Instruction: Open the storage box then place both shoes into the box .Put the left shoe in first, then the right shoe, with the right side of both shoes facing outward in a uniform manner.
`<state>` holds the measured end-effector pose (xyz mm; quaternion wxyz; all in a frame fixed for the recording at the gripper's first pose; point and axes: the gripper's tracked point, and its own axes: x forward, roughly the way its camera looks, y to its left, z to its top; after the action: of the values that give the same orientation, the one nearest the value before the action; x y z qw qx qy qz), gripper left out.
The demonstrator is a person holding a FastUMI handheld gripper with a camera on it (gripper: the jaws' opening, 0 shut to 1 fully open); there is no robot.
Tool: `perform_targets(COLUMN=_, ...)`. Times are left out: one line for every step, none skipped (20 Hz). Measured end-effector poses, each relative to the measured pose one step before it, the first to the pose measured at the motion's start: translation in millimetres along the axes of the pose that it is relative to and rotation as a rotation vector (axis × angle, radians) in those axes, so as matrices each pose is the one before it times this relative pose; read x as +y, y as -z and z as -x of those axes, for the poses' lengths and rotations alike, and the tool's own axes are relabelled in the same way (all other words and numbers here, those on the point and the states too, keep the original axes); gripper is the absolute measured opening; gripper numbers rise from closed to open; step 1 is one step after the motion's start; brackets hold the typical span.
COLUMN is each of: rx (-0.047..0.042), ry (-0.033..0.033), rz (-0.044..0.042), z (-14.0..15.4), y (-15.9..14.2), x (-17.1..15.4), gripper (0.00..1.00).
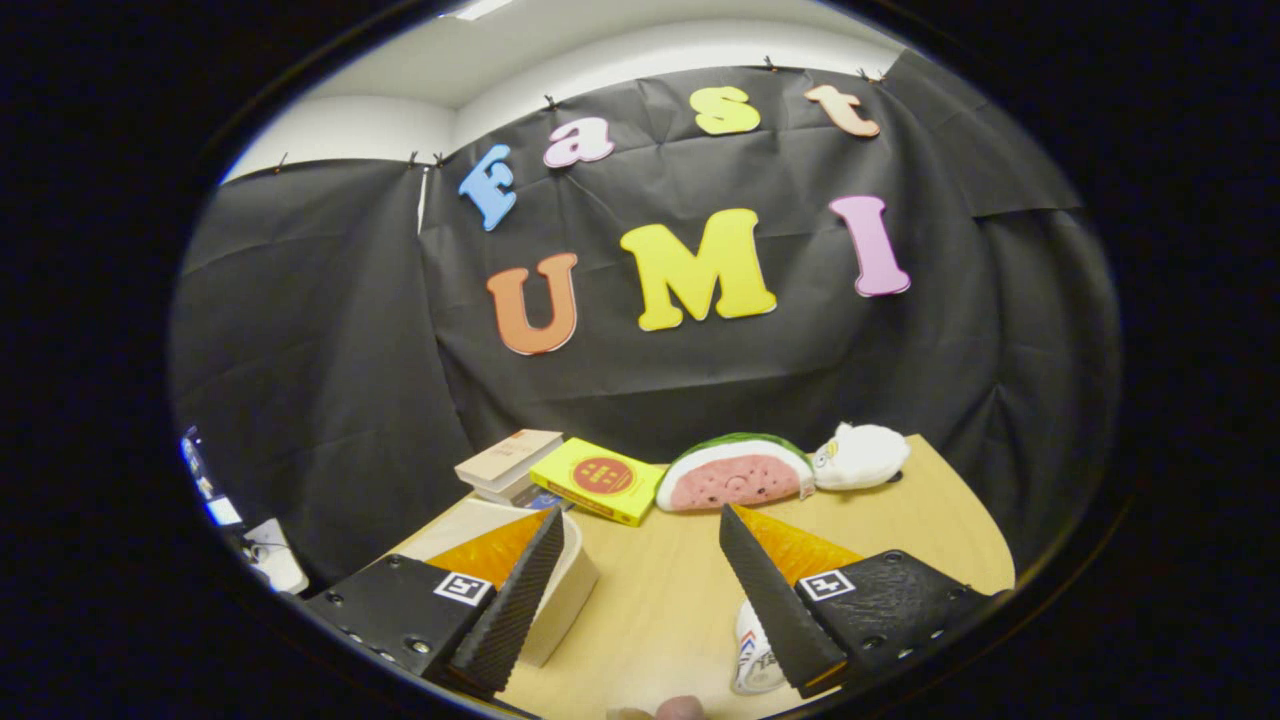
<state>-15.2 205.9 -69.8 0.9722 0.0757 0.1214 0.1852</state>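
Two fingers of the gripper (640, 590) are standing wide apart, gripping nothing, over the wooden table (660, 600), flanking the pale rigid lidded storage box (560, 590) at the left finger, likely light, best taken at its lid edge.

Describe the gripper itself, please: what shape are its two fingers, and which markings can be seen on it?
The gripper has two wedge-shaped fingers that taper to points, with ribbed inner faces. Each finger sits on a black block with small screws, and each block carries a square black-and-white marker.
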Motion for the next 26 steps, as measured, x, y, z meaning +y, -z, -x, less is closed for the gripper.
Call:
perform_targets(rx=0.01186, ry=-0.01625, rz=-0.01286, z=-1.43, y=4.3, x=8.64, gripper=0.95)
perform_targets(rx=0.01204, ry=-0.00992, rz=-0.01605, z=-3.32, y=3.69, x=7.16, gripper=0.95)
perform_targets(rx=0.01024, ry=-0.0067, rz=-0.02091, z=-5.29, y=6.26, x=5.29, gripper=0.95)
perform_targets(rx=0.01375, ry=-0.00822, rz=-0.0175, z=-5.13, y=5.13, x=5.97, gripper=0.95)
perform_targets(rx=0.02668, ry=-0.01104, rz=-0.01549, z=-8.52, y=10.43, x=8.45, gripper=0.95)
perform_targets(rx=0.02392, ry=-0.01144, rz=-0.01557, z=-7.77, y=8.91, x=7.04, gripper=0.95)
perform_targets(rx=0.02617, ry=-0.01646, rz=-0.01691, z=-6.97, y=10.19, x=7.29, gripper=0.95)
perform_targets(rx=0.03363, ry=-0.01602, rz=-0.01393, z=-9.09, y=12.16, x=7.06, gripper=0.95)
perform_targets(rx=0.03723, ry=-0.01718, rz=-0.01346, z=-9.23, y=13.12, x=6.32, gripper=0.95)
perform_targets(rx=0.02985, ry=-0.01491, rz=-0.01215, z=-9.99, y=10.65, x=4.73, gripper=0.95)
perform_targets(rx=0.02213, ry=-0.00621, rz=-0.01276, z=-8.07, y=9.84, x=3.46, gripper=0.95)
perform_targets(rx=0.01964, ry=-0.00287, rz=-0.01793, z=-8.44, y=7.86, x=0.11, gripper=0.95)
perform_targets(rx=0.01927, ry=-0.00628, rz=-0.02437, z=-7.64, y=7.61, x=-0.2, gripper=0.95)
perform_targets(rx=0.02088, ry=-0.00432, rz=-0.0243, z=-7.21, y=7.4, x=-0.22, gripper=0.95)
perform_targets(rx=0.01943, ry=-0.00181, rz=-0.01989, z=-7.02, y=6.42, x=-1.34, gripper=0.95)
perform_targets(rx=0.01778, ry=-0.0024, rz=-0.01904, z=-5.47, y=5.37, x=-1.51, gripper=0.95)
perform_targets(rx=0.02206, ry=-0.0048, rz=-0.02226, z=-5.44, y=8.09, x=-0.84, gripper=0.95)
perform_targets(rx=0.02365, ry=-0.01457, rz=-0.03157, z=-5.95, y=6.12, x=-0.1, gripper=0.95)
perform_targets(rx=0.02376, ry=-0.02506, rz=-0.0413, z=-5.34, y=5.56, x=1.58, gripper=0.95)
perform_targets(rx=0.02236, ry=-0.01531, rz=-0.03389, z=-5.31, y=4.72, x=1.28, gripper=0.95)
perform_targets(rx=0.01637, ry=-0.01156, rz=-0.02996, z=-2.91, y=2.68, x=-0.35, gripper=0.95)
perform_targets(rx=0.00628, ry=-0.0178, rz=-0.03625, z=-1.67, y=1.06, x=2.36, gripper=0.95)
perform_targets(rx=0.00771, ry=-0.01595, rz=-0.03184, z=-1.88, y=1.1, x=0.35, gripper=0.95)
perform_targets(rx=0.01172, ry=-0.01642, rz=-0.03067, z=-1.8, y=1.16, x=0.64, gripper=0.95)
perform_targets(rx=0.01051, ry=-0.01705, rz=-0.0309, z=-0.9, y=3.65, x=1.32, gripper=0.95)
perform_targets(rx=0.00959, ry=-0.01526, rz=-0.02722, z=-1.47, y=1.26, x=0.87, gripper=0.95)
